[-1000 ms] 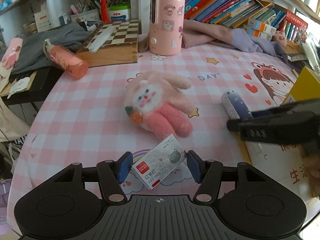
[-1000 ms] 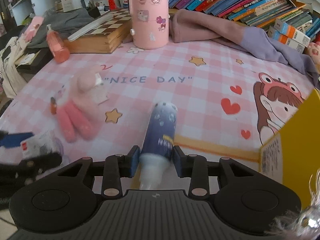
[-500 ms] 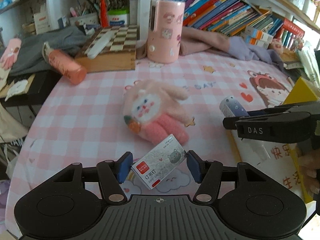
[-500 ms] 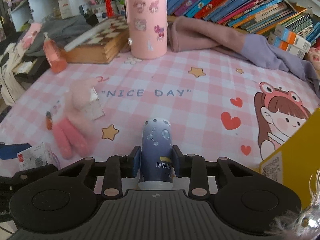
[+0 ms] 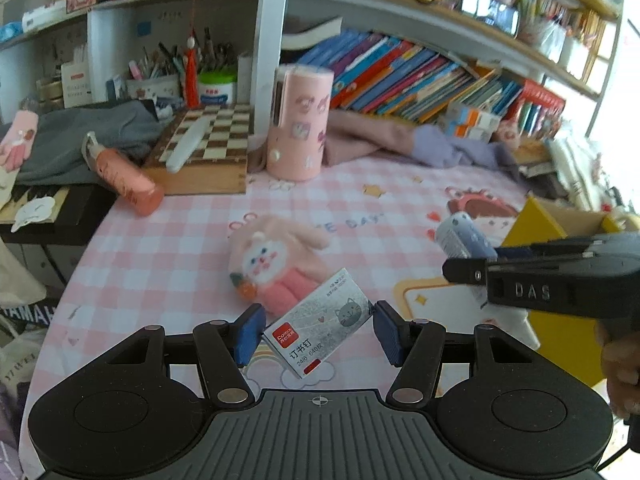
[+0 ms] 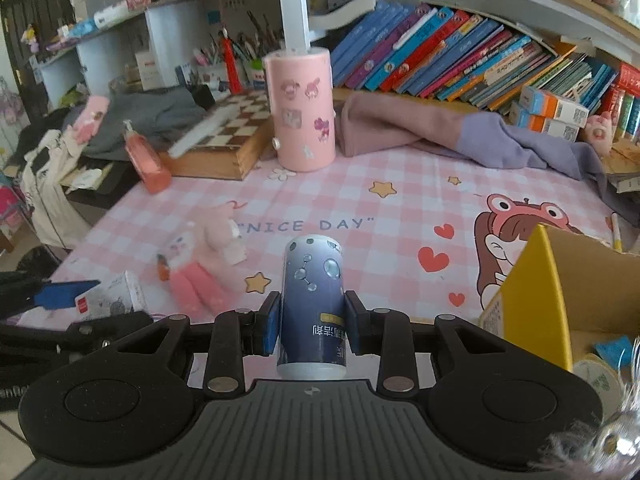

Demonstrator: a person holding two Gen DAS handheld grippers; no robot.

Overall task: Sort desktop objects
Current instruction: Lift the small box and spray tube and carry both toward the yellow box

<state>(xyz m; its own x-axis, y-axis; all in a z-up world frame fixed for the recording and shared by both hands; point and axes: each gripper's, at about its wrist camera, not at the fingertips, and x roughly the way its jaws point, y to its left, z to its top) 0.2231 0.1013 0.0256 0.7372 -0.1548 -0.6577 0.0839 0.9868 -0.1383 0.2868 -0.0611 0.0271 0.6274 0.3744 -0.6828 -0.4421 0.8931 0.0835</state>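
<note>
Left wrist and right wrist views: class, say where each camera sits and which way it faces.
Left wrist: sits behind the left gripper, facing the shelves; its jaws hold a staple box; the right gripper shows too.
Right wrist: sits behind the right gripper, facing the shelves; its jaws clamp a blue bottle.
Shared: the pink canister, the plush toy.

A child's study corner at home: crowded bookshelves (image 6: 460,60), a pink cartoon tablecloth (image 6: 400,200), a plush toy (image 5: 272,264), a chessboard (image 5: 212,132).
</note>
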